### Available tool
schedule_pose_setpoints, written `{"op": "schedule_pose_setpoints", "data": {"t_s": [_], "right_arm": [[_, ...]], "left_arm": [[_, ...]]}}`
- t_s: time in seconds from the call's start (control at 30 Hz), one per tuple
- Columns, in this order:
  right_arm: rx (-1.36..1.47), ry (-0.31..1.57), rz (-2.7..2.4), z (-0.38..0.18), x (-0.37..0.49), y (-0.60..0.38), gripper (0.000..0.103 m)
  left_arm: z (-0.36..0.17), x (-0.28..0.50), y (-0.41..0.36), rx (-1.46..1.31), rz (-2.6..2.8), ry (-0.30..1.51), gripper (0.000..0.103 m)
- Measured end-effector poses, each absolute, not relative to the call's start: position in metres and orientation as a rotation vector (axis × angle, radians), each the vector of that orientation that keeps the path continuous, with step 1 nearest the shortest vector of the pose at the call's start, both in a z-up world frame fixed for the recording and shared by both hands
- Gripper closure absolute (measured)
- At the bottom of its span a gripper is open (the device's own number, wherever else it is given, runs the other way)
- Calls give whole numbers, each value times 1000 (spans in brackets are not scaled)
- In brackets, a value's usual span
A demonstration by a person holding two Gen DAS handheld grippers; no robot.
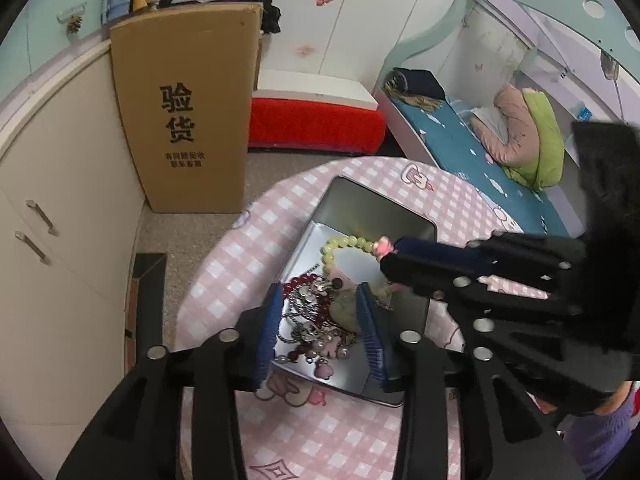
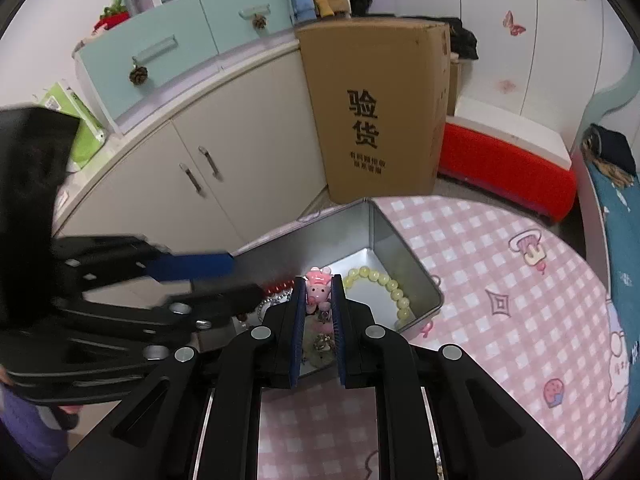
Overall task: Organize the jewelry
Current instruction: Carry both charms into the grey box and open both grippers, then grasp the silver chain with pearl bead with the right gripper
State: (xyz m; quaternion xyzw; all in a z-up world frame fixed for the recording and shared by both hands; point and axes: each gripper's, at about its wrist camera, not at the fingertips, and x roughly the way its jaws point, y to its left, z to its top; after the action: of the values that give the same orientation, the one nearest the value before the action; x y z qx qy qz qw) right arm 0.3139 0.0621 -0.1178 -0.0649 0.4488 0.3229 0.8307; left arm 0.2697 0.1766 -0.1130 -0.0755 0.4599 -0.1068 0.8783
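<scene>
On the left, the left gripper (image 1: pixel 322 320) hangs over a silver tin box (image 1: pixel 372 204) on a pink checked table (image 1: pixel 320 440). Its two blue pads (image 1: pixel 267 336) are spread apart and press on nothing. Right under them, between the pads, lies a tangled pile of jewelry (image 1: pixel 316 320): dark red beads, thin silver chains and small pearls. The chains are thin and floppy and look easy to snag, so they may all lift in one clump. A thick bead string looks like the safest spot to pinch.

On the right, the right gripper (image 2: pixel 318 300) is squeezed nearly shut on a little pink pig charm (image 2: pixel 318 290). A yellow-green bead bracelet (image 2: pixel 384 284) trails from the charm, just past the tips, over the floor of the box. The beads look hard, smooth and light, and the loop will swing loosely. The charm is small and could slip out.
</scene>
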Motion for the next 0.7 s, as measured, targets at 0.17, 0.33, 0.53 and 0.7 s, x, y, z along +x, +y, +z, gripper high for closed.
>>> {"op": "schedule_pose_setpoints", "data": {"t_s": [0.17,0.33,0.53,0.7], "right_arm": [[-135,953,675,-119,314,59,84],[-135,911,642,-109,308,44,49],[-111,863,581,-92,303,2,48],[-82,813,512,-79,289,-45,43]], "left_arm": [[-104,264,181,-122,-170,921,56],[-105,261,191,-132,-118,913,48],[-120,260,207,-163,-72,941,47],[-122,254,217,-196,-31,941,47]]}}
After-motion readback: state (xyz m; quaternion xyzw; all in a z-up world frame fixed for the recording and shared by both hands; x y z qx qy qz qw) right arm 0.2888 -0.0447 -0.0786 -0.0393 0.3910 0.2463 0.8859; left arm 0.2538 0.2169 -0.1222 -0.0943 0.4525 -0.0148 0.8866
